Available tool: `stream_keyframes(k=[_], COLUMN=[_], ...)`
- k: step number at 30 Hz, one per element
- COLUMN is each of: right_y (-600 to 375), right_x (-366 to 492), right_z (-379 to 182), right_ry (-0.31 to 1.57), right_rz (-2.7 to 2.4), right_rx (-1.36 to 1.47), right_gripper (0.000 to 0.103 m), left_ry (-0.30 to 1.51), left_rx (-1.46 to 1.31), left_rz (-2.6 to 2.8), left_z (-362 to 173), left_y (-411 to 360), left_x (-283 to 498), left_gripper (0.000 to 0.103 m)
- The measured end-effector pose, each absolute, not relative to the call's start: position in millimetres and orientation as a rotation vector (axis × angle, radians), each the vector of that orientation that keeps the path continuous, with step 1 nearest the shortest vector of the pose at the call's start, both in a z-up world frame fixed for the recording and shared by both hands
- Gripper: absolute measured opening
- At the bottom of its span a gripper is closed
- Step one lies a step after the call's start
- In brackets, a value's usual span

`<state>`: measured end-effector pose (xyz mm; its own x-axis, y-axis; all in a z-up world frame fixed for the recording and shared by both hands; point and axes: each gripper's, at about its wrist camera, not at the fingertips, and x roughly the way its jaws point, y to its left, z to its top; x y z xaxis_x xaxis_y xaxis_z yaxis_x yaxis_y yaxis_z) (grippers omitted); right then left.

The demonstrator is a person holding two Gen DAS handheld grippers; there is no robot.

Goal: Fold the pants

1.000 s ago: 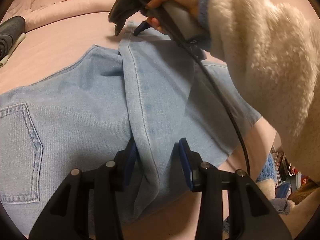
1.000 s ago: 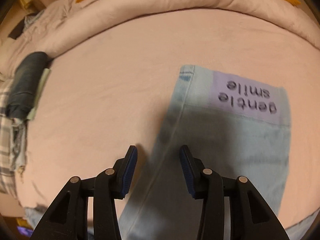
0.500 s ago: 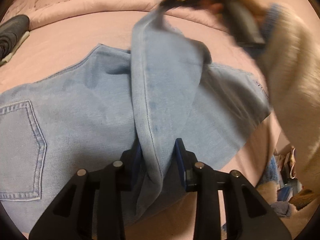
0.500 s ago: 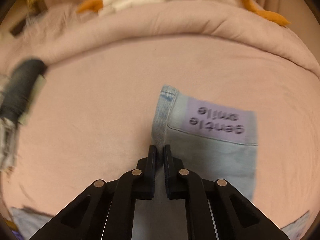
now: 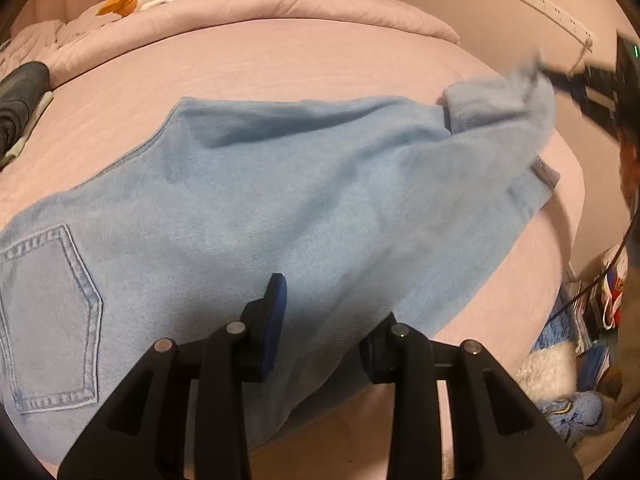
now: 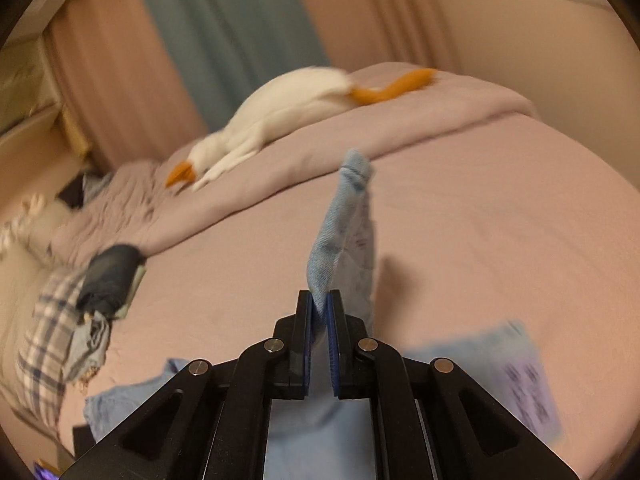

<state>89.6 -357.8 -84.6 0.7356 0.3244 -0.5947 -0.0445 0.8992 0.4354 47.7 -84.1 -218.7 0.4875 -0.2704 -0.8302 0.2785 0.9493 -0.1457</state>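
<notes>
Light blue jeans [image 5: 248, 208] lie spread across the pink bed, back pocket [image 5: 48, 320] at the left. My left gripper [image 5: 324, 320] is open, and denim passes over its right finger; the left blue pad [image 5: 276, 304] shows. My right gripper [image 6: 319, 312] is shut on the hem end of a pant leg [image 6: 340, 220], which stands up above the jaws. In the left wrist view that gripper [image 5: 560, 80] is blurred at the far right, holding the lifted leg end [image 5: 500, 108] off the bed.
A white goose plush [image 6: 288, 116] lies on the rolled duvet at the head of the bed. A dark folded garment [image 6: 112, 276] and plaid cloth [image 6: 56, 340] sit at the bed's left side. The bed edge [image 5: 560, 216] drops at the right, with floor clutter [image 5: 580, 360] below.
My left gripper has opened and let go of the leg seam. My right gripper, shut on the hem, has lifted and swung the leg away to the right, unfolding it off the other leg.
</notes>
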Motion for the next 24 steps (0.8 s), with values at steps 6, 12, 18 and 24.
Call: stream_keyframes(k=[6, 12, 18, 24], right_y=[-396, -416, -430, -436], right_x=[73, 73, 84, 113], right_z=[-152, -193, -201, -194], right_ry=[0.869, 0.941, 0.864, 0.847], right_rz=[0.11, 0.09, 0.025, -0.001], right_rx=[0.597, 0.845, 1.023, 0.964], right_gripper=[0.008, 0.016, 0.044, 0.005], left_ry=[1.01, 1.025, 1.039, 1.039], left_rx=[0.059, 0.072, 0.093, 0.106], left_rz=[-0.323, -0.311, -0.296, -0.283], left_z=[-220, -219, -220, -221], left_y=[-101, -101, -104, -103], left_x=[54, 58, 66, 66], left_gripper=[0.034, 0.033, 0.032, 0.032])
